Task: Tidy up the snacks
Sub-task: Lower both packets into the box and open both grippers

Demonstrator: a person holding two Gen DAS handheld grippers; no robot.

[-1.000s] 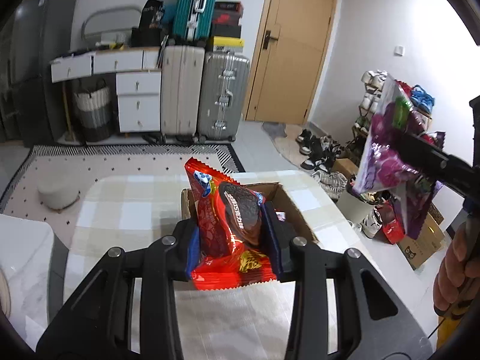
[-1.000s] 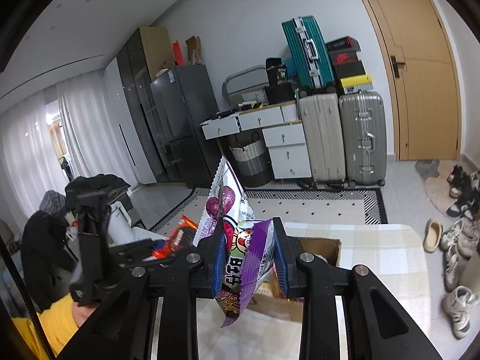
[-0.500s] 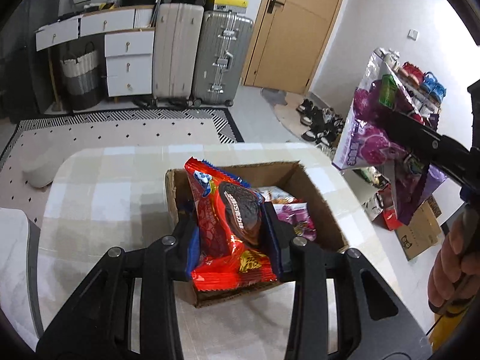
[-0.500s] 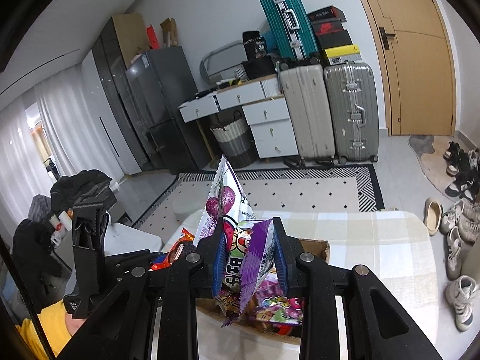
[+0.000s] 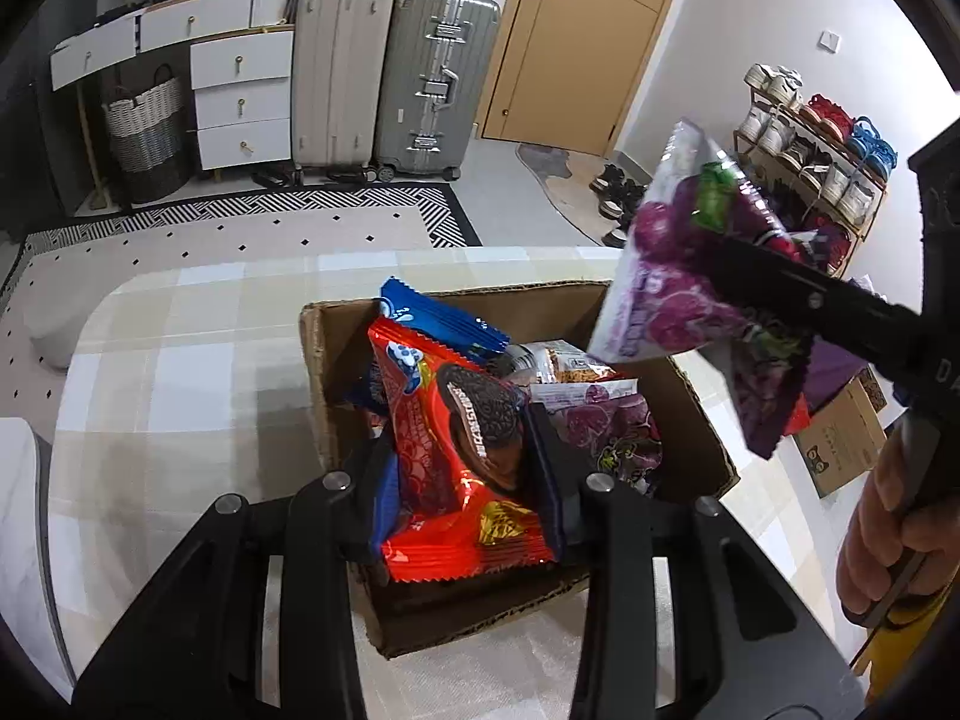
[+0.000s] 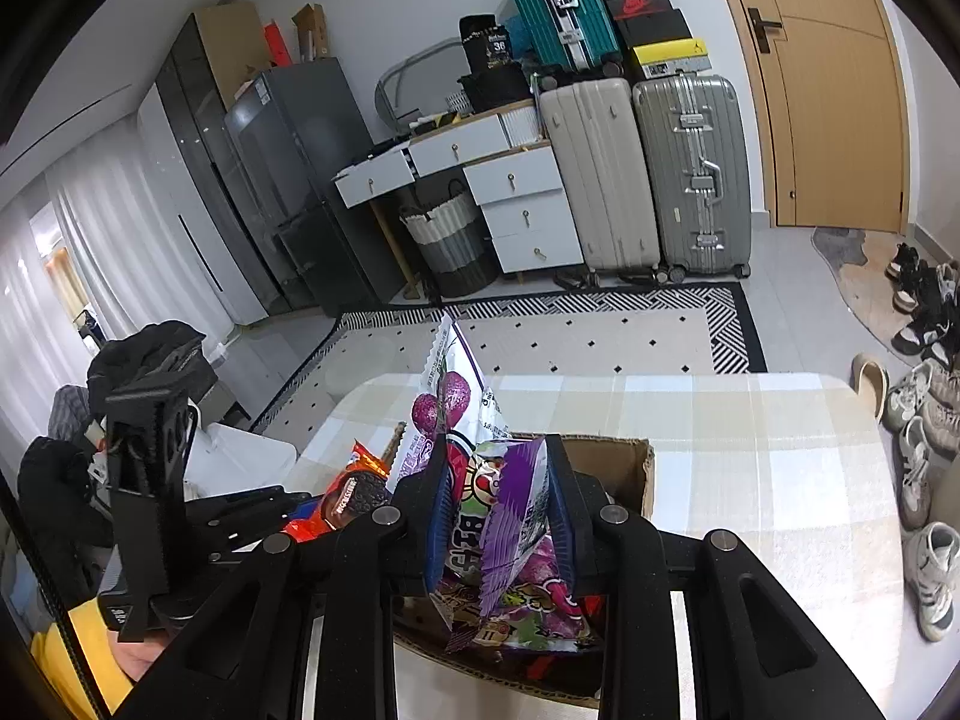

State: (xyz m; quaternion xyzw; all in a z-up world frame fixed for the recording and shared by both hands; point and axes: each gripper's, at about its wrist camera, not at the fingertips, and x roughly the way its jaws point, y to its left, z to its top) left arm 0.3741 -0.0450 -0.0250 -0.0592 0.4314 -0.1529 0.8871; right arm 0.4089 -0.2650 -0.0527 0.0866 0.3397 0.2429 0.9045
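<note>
My left gripper (image 5: 465,468) is shut on a red cookie packet (image 5: 462,450), held upright over the near end of an open cardboard box (image 5: 690,420) on the checked table. The box holds several snack packets, among them a blue one (image 5: 444,327) and a purple one (image 5: 606,426). My right gripper (image 6: 498,516) is shut on purple-and-white snack bags (image 6: 510,510), which hang above the box (image 6: 618,462). In the left wrist view the right gripper (image 5: 774,288) and its bags (image 5: 678,276) hover over the box's right edge. The right wrist view shows the left gripper (image 6: 324,504) and the cookie packet (image 6: 354,489) at lower left.
The box sits on a table with a pale checked cloth (image 5: 180,360). A white chair edge (image 5: 18,510) is at the left. A hand (image 5: 882,540) grips the right tool. Beyond lie a patterned rug (image 6: 600,330), suitcases (image 6: 690,174), drawers and shoes (image 6: 924,414) on the floor.
Both grippers have come down and forward over the box, each still holding its packets. The box now fills more of both views and its contents show.
</note>
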